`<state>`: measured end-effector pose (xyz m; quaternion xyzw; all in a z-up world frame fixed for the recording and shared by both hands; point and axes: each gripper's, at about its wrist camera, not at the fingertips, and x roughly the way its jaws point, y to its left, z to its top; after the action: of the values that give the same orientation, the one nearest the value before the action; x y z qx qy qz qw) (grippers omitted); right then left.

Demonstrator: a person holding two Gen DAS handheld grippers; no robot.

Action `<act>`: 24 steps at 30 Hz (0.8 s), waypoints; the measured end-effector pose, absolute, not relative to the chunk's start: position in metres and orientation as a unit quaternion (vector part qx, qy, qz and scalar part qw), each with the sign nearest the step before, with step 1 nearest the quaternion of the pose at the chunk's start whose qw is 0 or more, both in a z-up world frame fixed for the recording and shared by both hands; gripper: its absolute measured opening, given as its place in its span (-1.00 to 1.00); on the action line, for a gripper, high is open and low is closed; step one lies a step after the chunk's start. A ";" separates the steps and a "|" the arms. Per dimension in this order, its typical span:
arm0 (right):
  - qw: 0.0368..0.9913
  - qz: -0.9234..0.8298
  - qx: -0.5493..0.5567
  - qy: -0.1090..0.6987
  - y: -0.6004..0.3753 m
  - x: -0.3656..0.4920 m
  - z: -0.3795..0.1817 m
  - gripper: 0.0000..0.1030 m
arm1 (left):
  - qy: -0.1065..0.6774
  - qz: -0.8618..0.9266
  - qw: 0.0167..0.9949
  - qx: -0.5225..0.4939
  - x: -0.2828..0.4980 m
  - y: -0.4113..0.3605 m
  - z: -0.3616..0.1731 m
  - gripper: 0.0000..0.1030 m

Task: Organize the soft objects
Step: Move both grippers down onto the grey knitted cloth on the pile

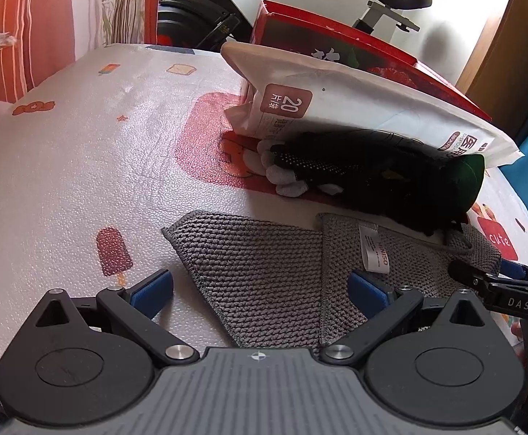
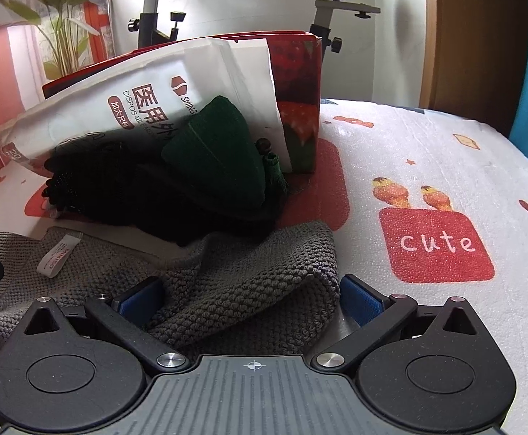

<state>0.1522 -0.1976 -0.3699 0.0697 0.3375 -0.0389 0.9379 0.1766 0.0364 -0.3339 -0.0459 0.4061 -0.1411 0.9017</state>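
Note:
A grey knitted cloth (image 1: 264, 275) with a white label lies folded on the printed table cover, in front of both grippers; it also shows in the right wrist view (image 2: 249, 275). My left gripper (image 1: 260, 290) is open, its blue pads either side of the cloth's left part. My right gripper (image 2: 251, 301) is open around the cloth's bunched right end, and its tip shows in the left wrist view (image 1: 481, 279). Behind the cloth lie black dotted gloves (image 1: 336, 170) and a dark green pouch (image 2: 220, 159) with a tassel.
A white mask packet (image 1: 354, 98) leans on a red box (image 1: 336, 36) behind the gloves; both show in the right wrist view, the packet (image 2: 119, 105) and the box (image 2: 296, 83). An exercise bike (image 2: 329, 7) stands beyond the table. The table cover (image 2: 427, 199) extends to the right.

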 end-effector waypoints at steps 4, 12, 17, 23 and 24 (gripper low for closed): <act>0.937 -0.041 0.067 0.341 -0.195 0.153 -0.370 1.00 | 0.407 -0.141 0.902 -0.030 0.177 0.033 -0.335 1.00; 0.938 -0.039 0.060 0.340 -0.195 0.153 -0.370 1.00 | 0.408 -0.148 0.901 0.001 0.174 0.023 -0.337 1.00; 0.938 -0.039 0.060 0.339 -0.196 0.151 -0.370 1.00 | 0.408 -0.143 0.901 0.034 0.173 0.015 -0.340 1.00; 0.936 -0.036 0.058 0.344 -0.196 0.152 -0.367 1.00 | 0.410 -0.139 0.900 0.055 0.171 0.011 -0.341 1.00; 0.936 -0.035 0.058 0.346 -0.196 0.153 -0.367 1.00 | 0.410 -0.138 0.900 0.055 0.171 0.011 -0.341 1.00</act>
<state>0.1526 -0.1959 -0.3671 0.0575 0.3462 -0.0349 0.9357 0.1710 0.0110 -0.3411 0.0548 0.4102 -0.1384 0.8998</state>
